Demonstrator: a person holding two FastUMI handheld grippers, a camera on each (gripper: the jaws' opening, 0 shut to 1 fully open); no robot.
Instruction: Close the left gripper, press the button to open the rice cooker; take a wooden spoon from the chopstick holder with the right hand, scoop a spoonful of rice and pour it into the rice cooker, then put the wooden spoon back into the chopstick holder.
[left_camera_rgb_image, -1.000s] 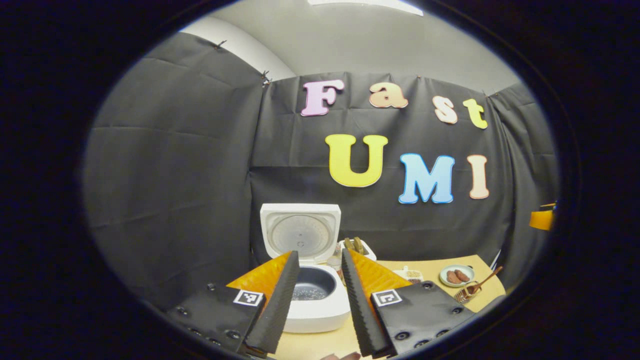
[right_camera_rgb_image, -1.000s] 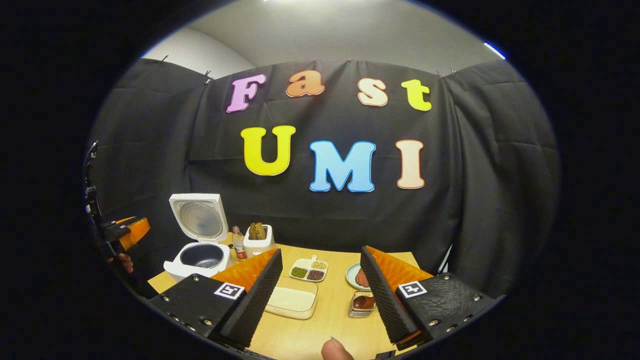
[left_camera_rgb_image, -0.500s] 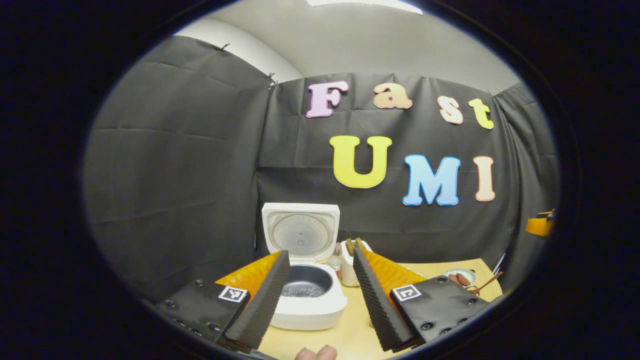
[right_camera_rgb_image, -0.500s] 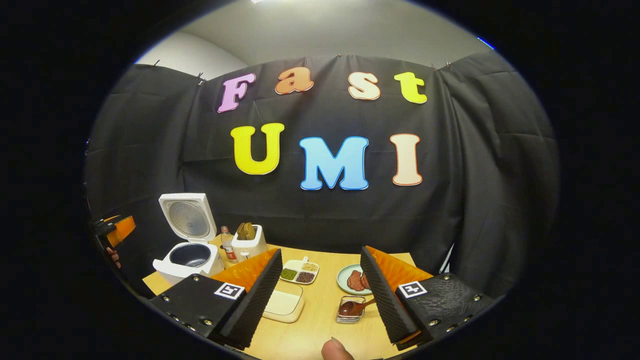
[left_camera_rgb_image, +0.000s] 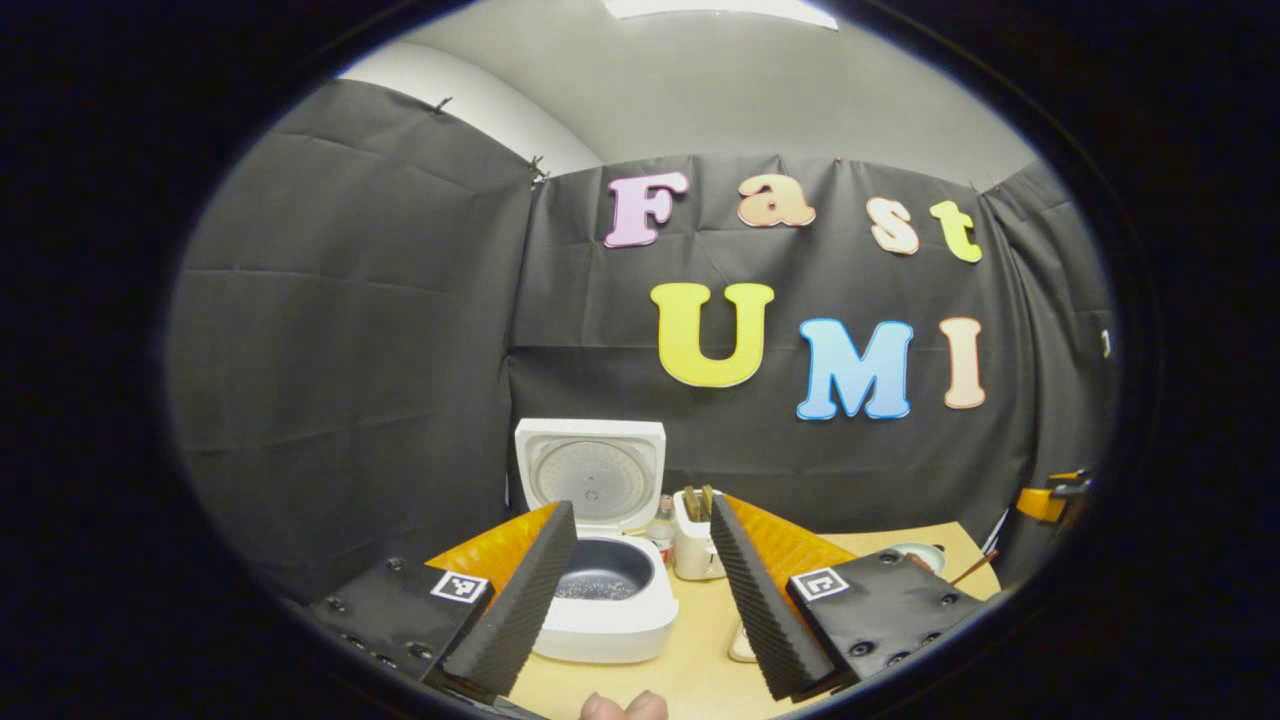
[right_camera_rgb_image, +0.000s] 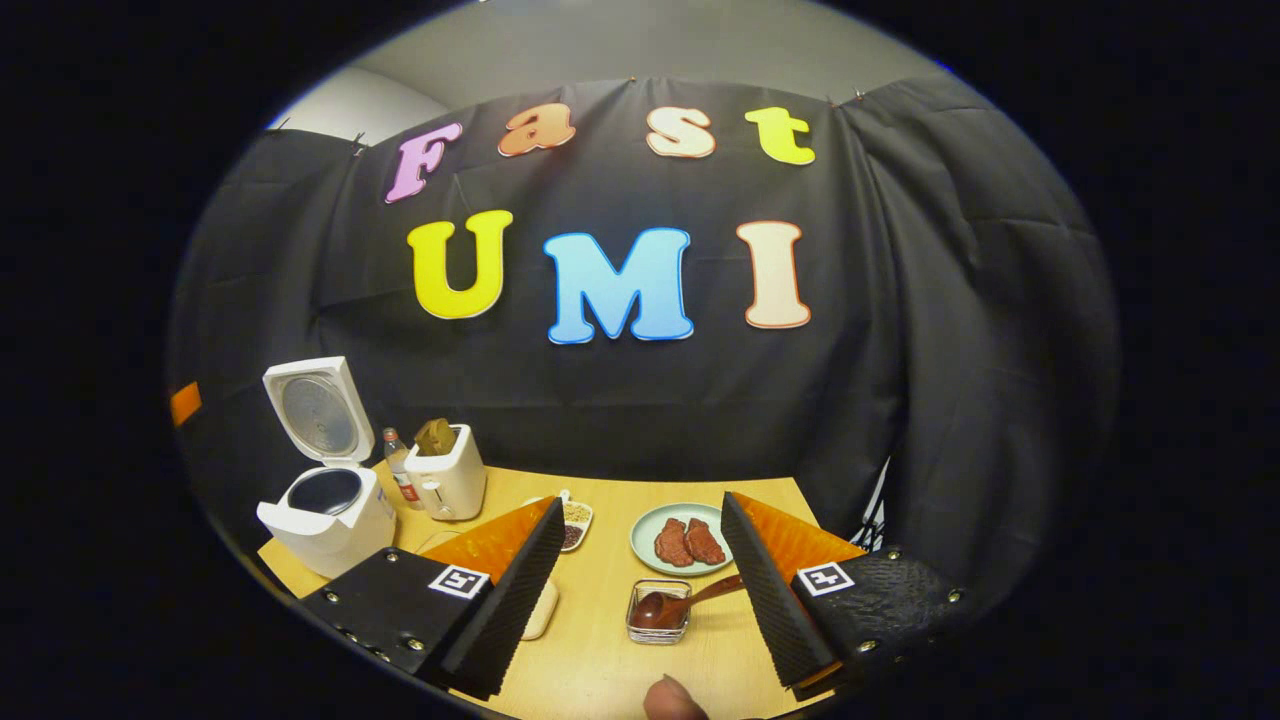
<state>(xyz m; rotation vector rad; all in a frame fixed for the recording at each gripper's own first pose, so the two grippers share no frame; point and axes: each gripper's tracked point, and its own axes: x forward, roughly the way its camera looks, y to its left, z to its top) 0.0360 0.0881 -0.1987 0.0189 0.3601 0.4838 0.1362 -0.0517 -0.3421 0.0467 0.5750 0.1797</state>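
Observation:
The white rice cooker (left_camera_rgb_image: 600, 620) stands open with its lid (left_camera_rgb_image: 590, 478) upright and a few grains in the dark pot (left_camera_rgb_image: 603, 582). My left gripper (left_camera_rgb_image: 640, 600) is open and empty, a short way in front of the cooker. In the right gripper view the cooker (right_camera_rgb_image: 325, 515) sits at the table's far left. The wooden spoon (right_camera_rgb_image: 665, 606) lies with its bowl in the small clear holder (right_camera_rgb_image: 655, 628), handle pointing right. My right gripper (right_camera_rgb_image: 640, 590) hangs open and empty just above and in front of the holder. A white rice tray (right_camera_rgb_image: 541, 612) peeks from behind its left finger.
A white toaster (right_camera_rgb_image: 447, 472) and a small bottle (right_camera_rgb_image: 400, 480) stand right of the cooker. A plate with meat slices (right_camera_rgb_image: 680, 540) and a divided dish of grains (right_camera_rgb_image: 575, 520) lie on the wooden table (right_camera_rgb_image: 600, 670). Black cloth walls close in behind.
The right gripper has swung rightward and tipped down, so the cooker slid toward the left edge. The left gripper drew back a little from the cooker. Both stayed open.

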